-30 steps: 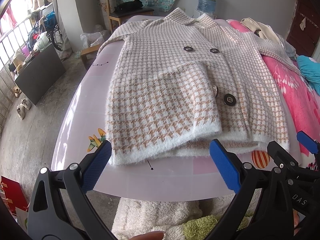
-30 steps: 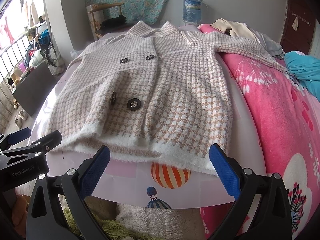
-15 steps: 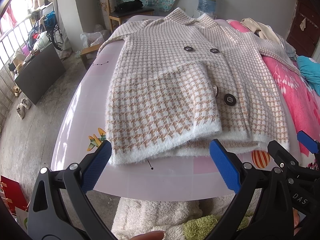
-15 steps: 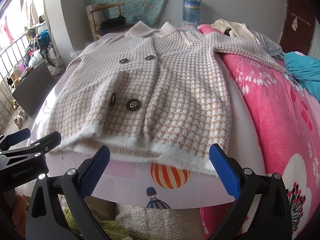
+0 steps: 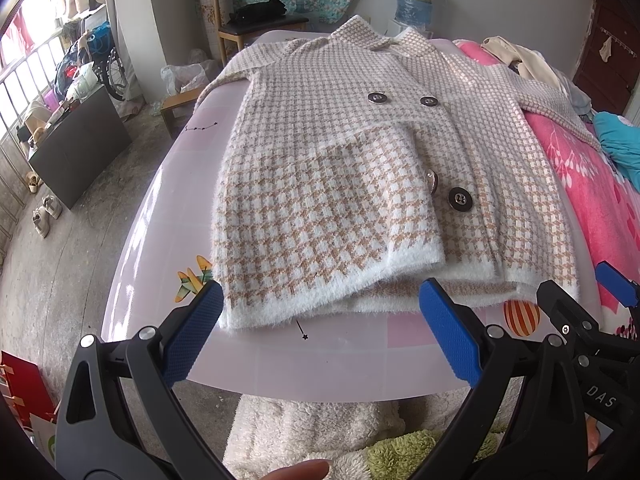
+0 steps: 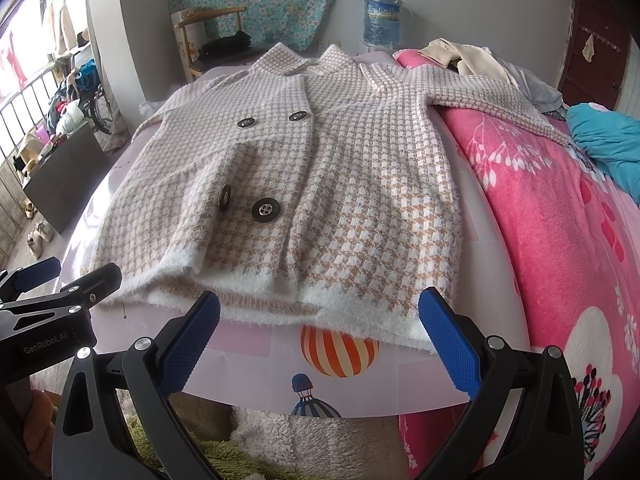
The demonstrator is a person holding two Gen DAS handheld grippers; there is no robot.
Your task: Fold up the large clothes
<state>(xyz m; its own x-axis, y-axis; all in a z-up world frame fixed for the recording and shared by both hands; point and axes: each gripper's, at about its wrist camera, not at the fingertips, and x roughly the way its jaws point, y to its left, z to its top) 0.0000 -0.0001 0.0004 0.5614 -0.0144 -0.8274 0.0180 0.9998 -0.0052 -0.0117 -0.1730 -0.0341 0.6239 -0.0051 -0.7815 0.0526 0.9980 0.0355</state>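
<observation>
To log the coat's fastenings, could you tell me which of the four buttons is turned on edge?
The lower-left button on the coat: it shows edge-on, while the other three lie flat.

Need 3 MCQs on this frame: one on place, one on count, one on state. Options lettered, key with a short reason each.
1. Where does the coat's spread sleeve lie?
A. on the pink blanket
B. on the floor
C. on the wooden chair

2. How many dark buttons show on the coat front?
A. two
B. four
C. six

3. What state are the two grippers in?
A. both shut on the hem
B. one open, one shut
C. both open, holding nothing

Key: 1 A, the sleeve runs out over the pink blanket. 2 B, two upper and two lower. 3 C, the left gripper and right gripper have fingers spread wide short of the hem.
</observation>
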